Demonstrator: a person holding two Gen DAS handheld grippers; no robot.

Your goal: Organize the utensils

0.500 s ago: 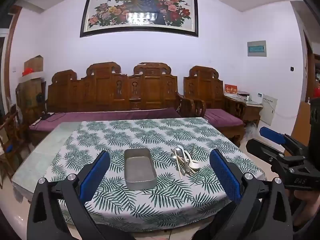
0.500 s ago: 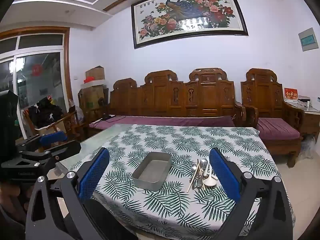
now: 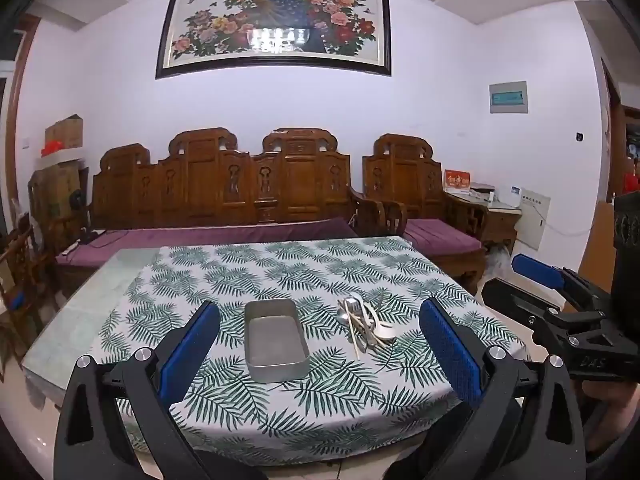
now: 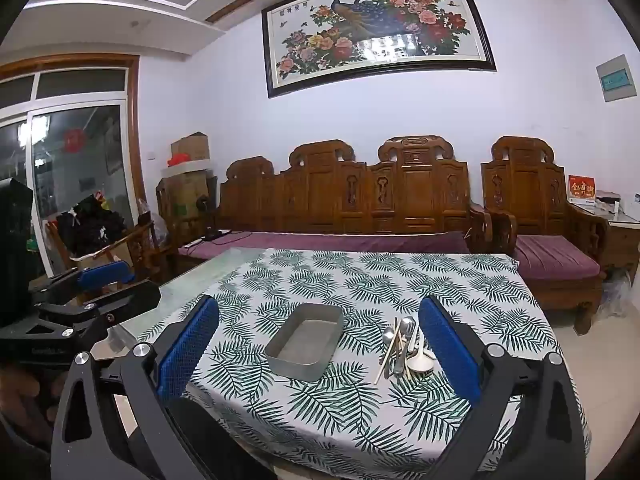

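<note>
Utensil pile (image 3: 366, 322) near right edge of tablecloth (image 3: 280, 272): pieces overlapping, exact count not readable. Lower pieces hidden under white spoon (image 4: 420, 362); fork or spoon, cannot tell. Right part of pile covered by right gripper (image 4: 319, 350) finger pad (image 4: 448, 344) in right wrist view. Near edge of table (image 3: 68, 332) cut off behind left gripper (image 3: 319, 354) bodies. Right gripper cut by right frame edge in left wrist view. Small items on side cabinet (image 3: 486, 200) too small to identify.
</note>
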